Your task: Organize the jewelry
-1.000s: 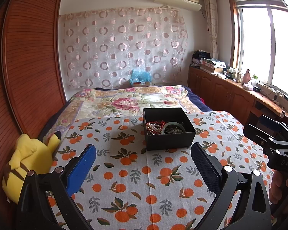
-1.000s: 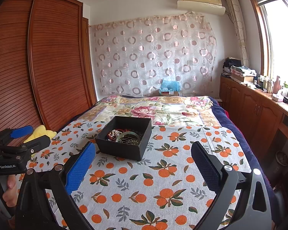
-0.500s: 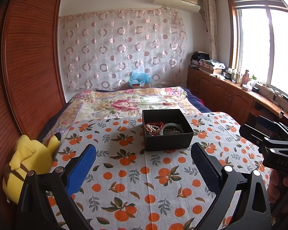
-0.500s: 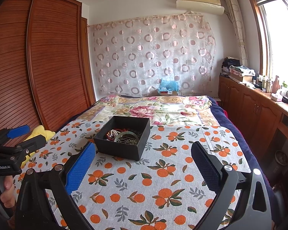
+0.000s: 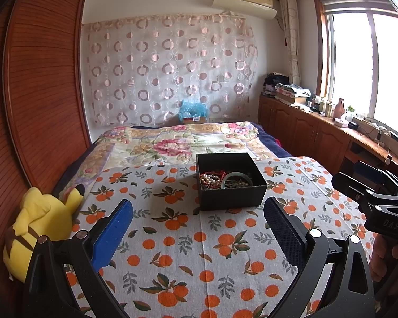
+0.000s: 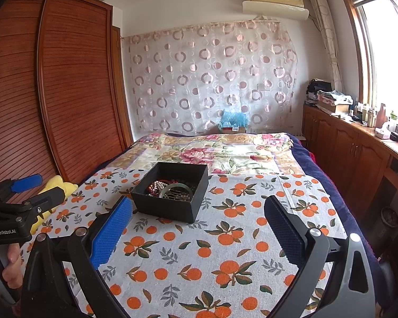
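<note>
A black open box (image 5: 233, 196) sits on the orange-print cloth (image 5: 188, 241) on the bed. In it lie a pearl and red bead strand (image 5: 211, 179) and a green bangle (image 5: 236, 179). The box also shows in the right wrist view (image 6: 169, 206), with the beads (image 6: 156, 185) and bangle (image 6: 176, 188) inside. My left gripper (image 5: 197, 228) is open and empty, short of the box. My right gripper (image 6: 197, 228) is open and empty, to the right of the box and nearer than it. Each gripper shows at the edge of the other's view (image 5: 379, 201) (image 6: 18, 206).
A yellow plush toy (image 5: 37, 228) lies at the bed's left edge against the wooden wardrobe (image 5: 34, 100). A floral quilt (image 5: 177, 145) covers the far half of the bed. Wooden cabinets (image 5: 318, 137) with clutter run along the right wall under the window.
Both grippers have drawn back and risen a little, so the box sits slightly farther off in both views. Both stay open and empty.
</note>
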Demonstrator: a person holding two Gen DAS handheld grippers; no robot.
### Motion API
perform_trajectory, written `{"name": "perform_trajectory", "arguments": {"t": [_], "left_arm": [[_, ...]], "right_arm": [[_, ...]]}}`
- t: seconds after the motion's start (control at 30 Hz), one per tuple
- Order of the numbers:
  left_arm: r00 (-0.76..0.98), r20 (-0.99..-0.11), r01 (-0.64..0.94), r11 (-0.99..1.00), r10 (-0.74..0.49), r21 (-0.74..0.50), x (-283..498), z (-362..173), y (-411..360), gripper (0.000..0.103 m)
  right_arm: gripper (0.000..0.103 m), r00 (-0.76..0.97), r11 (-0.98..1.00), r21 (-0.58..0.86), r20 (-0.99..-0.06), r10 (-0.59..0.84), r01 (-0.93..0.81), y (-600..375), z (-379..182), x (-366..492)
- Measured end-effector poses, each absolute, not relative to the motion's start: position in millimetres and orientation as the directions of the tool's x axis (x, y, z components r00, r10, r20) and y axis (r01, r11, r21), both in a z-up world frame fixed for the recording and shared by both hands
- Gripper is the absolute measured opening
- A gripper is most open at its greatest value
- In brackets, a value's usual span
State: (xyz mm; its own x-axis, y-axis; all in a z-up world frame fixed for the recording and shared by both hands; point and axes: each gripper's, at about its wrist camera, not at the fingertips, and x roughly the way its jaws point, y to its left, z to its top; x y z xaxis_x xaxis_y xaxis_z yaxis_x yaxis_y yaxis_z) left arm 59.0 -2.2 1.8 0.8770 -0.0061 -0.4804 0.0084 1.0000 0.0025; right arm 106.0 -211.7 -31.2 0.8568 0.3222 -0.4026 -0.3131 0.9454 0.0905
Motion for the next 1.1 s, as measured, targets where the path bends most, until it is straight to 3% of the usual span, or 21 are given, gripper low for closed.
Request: {"name": "perform_trajectory", "arguments": {"t": [1.1], "left_arm": [[0.88,-0.474,0.008,1.0,-0.004,0.006,59.9,4.2,-6.3,0.095]], "right_arm": [[0.1,0.859,0.945,0.093,-0.397,0.323,-0.312,-211.2,-27.8,103.1]]}}
